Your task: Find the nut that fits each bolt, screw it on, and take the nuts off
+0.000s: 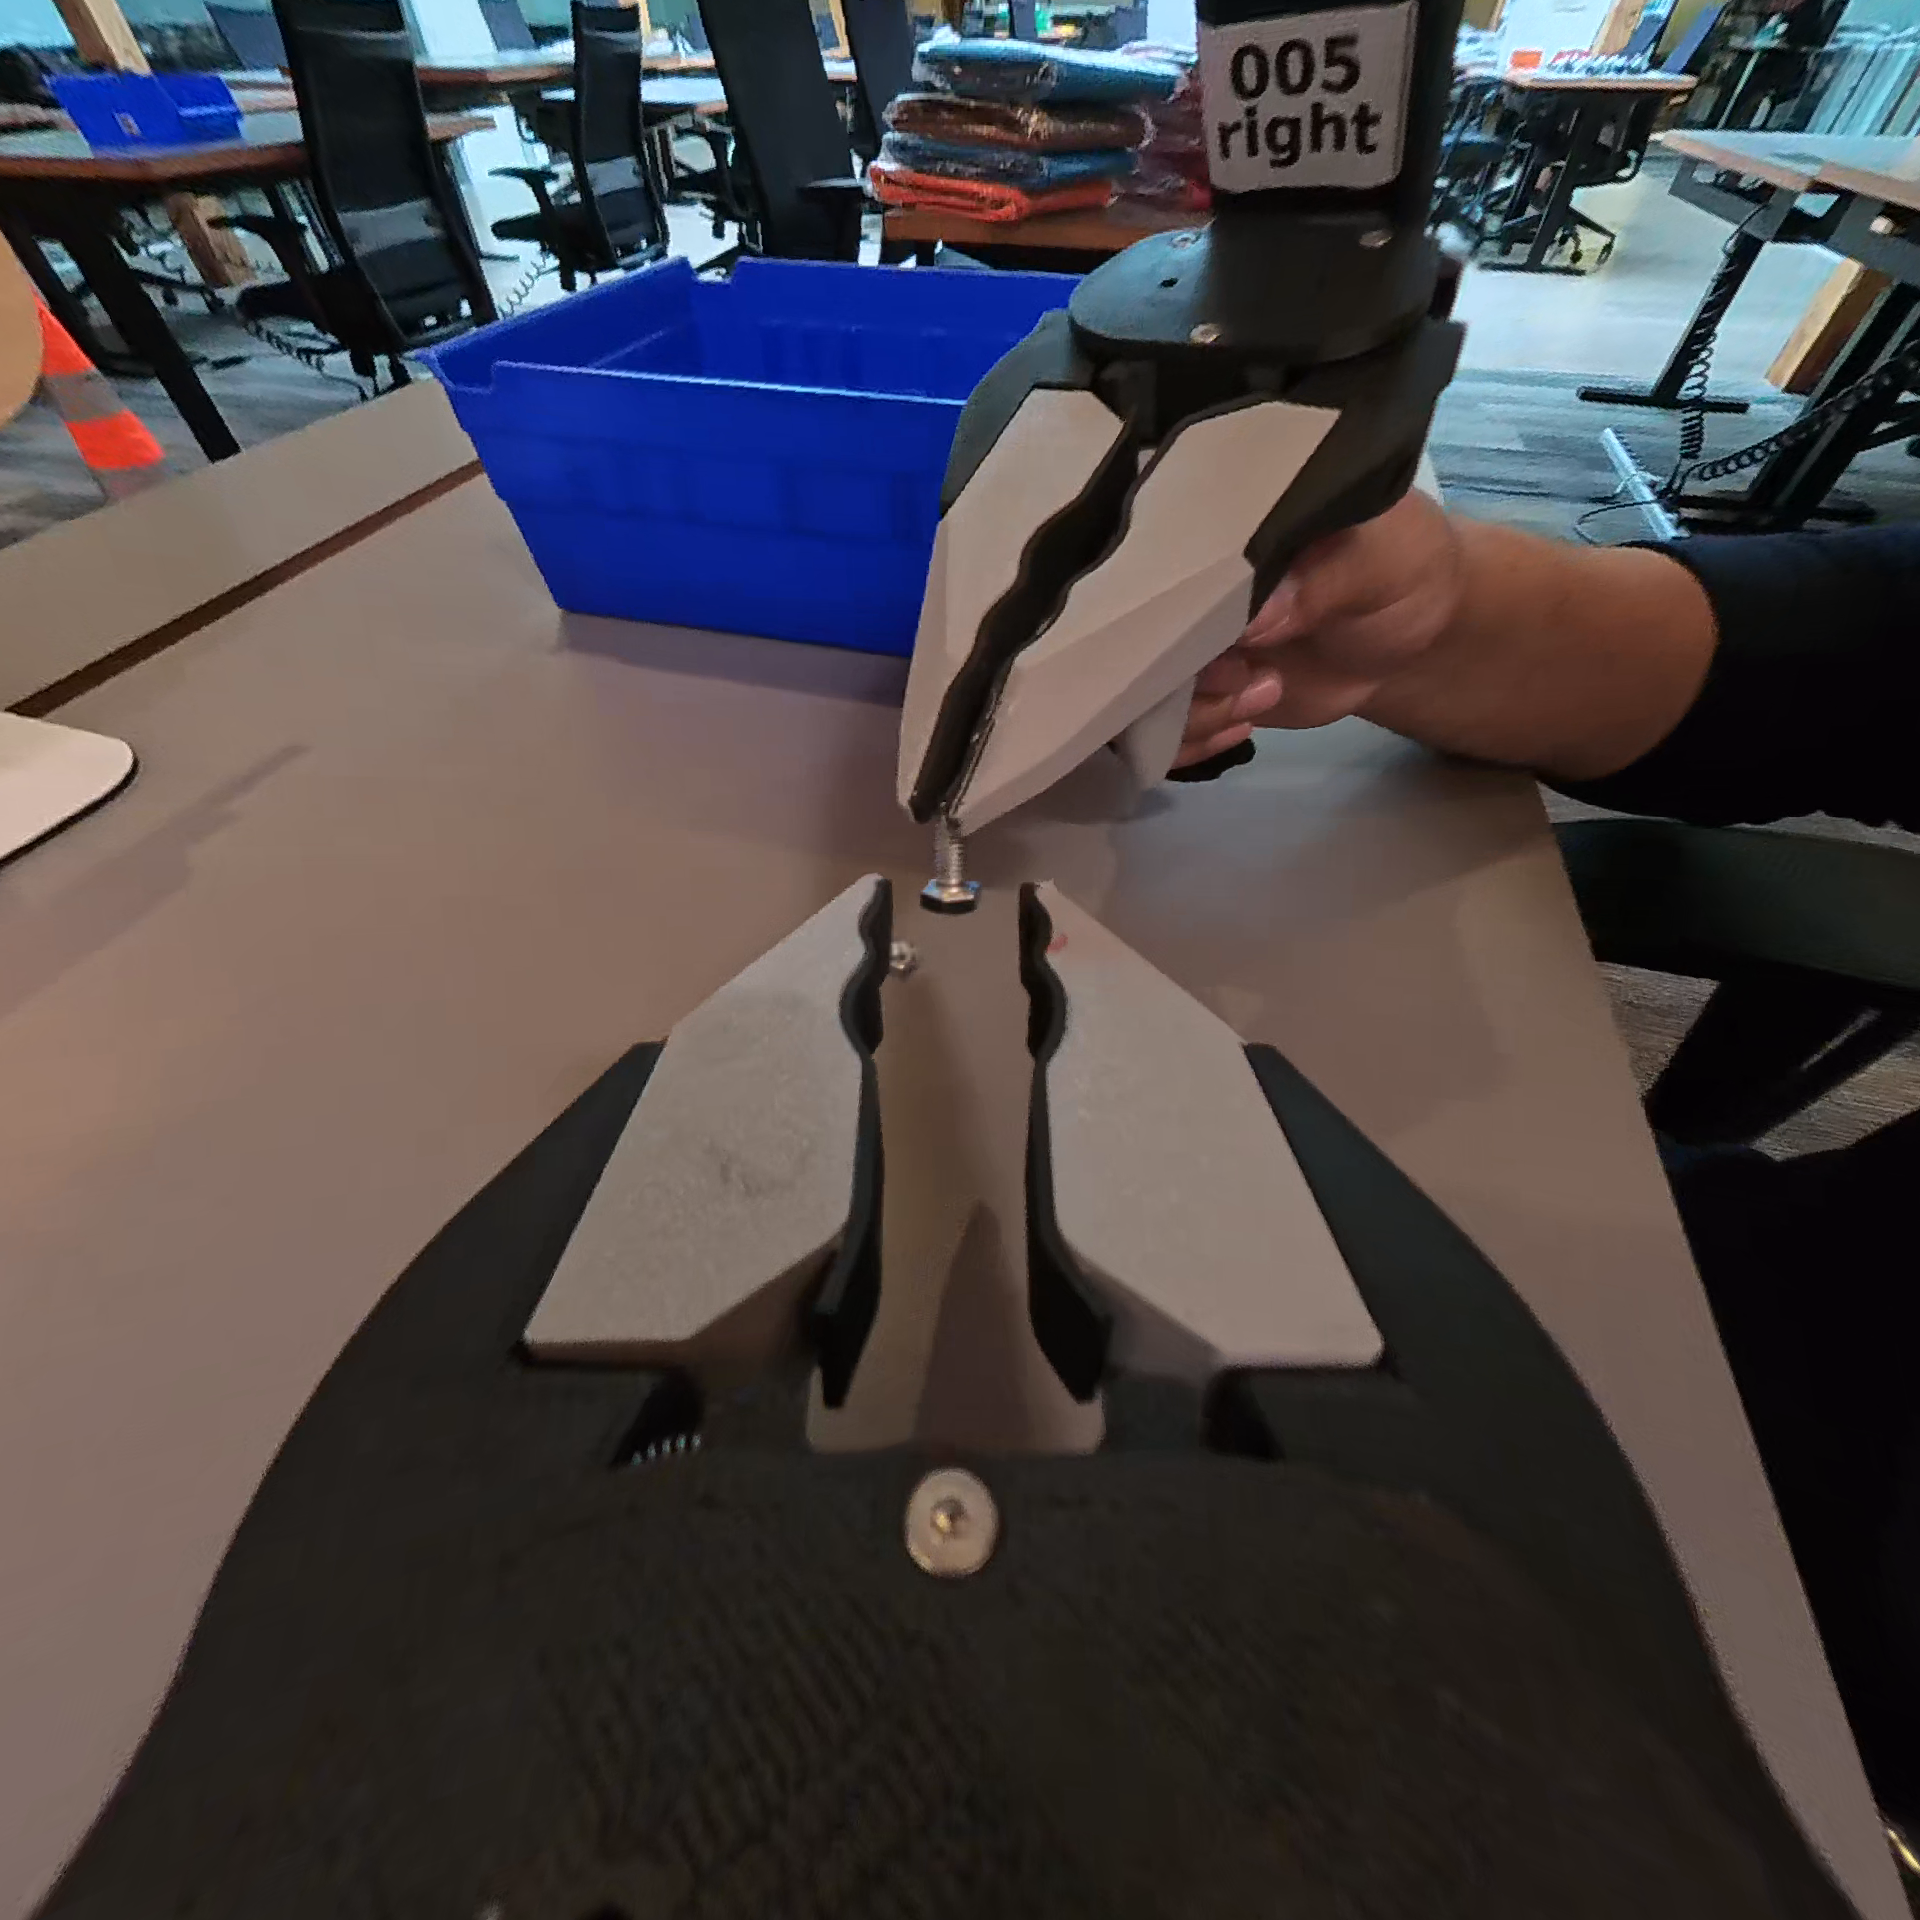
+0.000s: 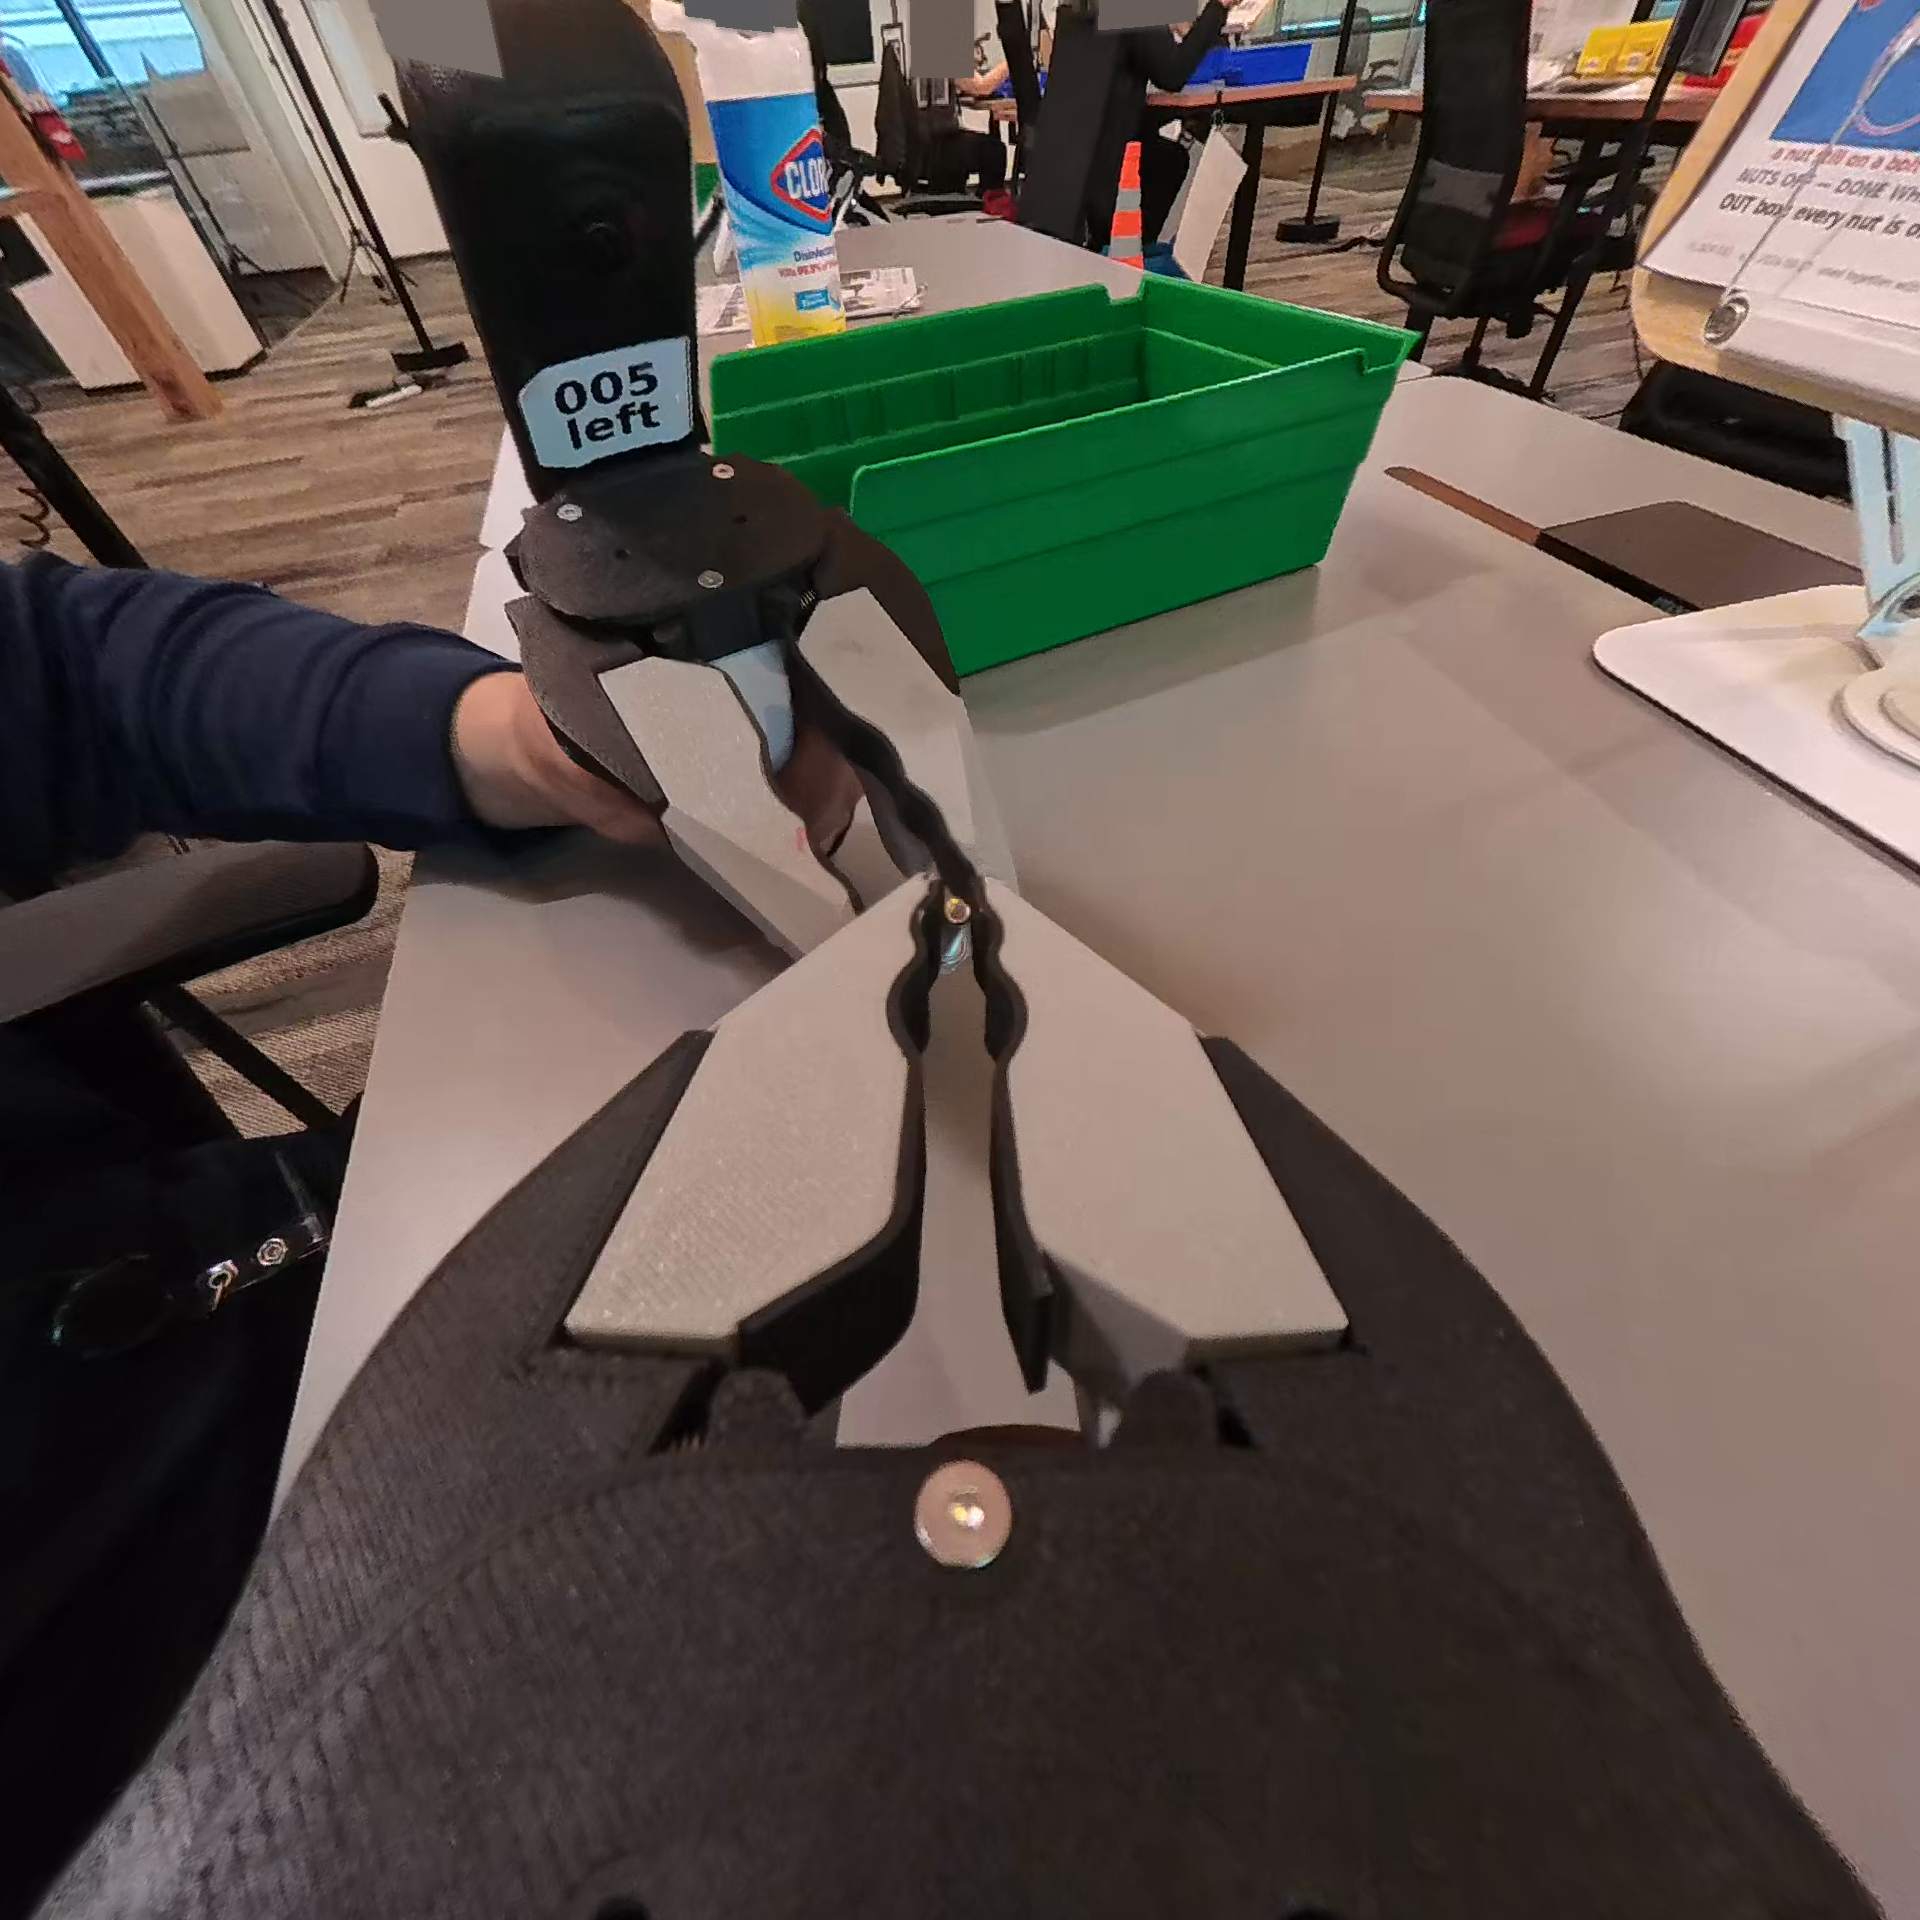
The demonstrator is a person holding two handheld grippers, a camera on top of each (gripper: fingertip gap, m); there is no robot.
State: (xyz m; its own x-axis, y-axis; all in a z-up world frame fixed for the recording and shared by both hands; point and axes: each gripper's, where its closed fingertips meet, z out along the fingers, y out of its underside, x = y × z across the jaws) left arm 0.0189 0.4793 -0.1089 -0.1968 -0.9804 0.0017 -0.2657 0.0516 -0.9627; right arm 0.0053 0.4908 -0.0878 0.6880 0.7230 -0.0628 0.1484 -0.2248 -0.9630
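A small silver bolt (image 1: 948, 871) hangs head down just above the grey table (image 1: 416, 935). My right gripper (image 1: 940, 816) reaches down from the upper right and is shut on its threaded end. My left gripper (image 1: 954, 902) is open, with its fingertips on either side of the bolt head. A tiny nut (image 1: 902, 956) sits by the inner pad of its left finger; I cannot tell whether it touches the pad. In the right wrist view my right gripper (image 2: 954, 896) pinches the bolt (image 2: 952, 948), and the left gripper (image 2: 883, 883) meets it from the upper left.
A blue bin (image 1: 727, 468) stands on the table beyond the grippers. A green bin (image 2: 1091, 520) stands on the other side, with a wipes canister (image 2: 774, 208) behind it. A white stand base (image 2: 1766, 675) and a sign board (image 2: 1818, 156) are at the right. Left and right tips are no more than a few centimetres apart.
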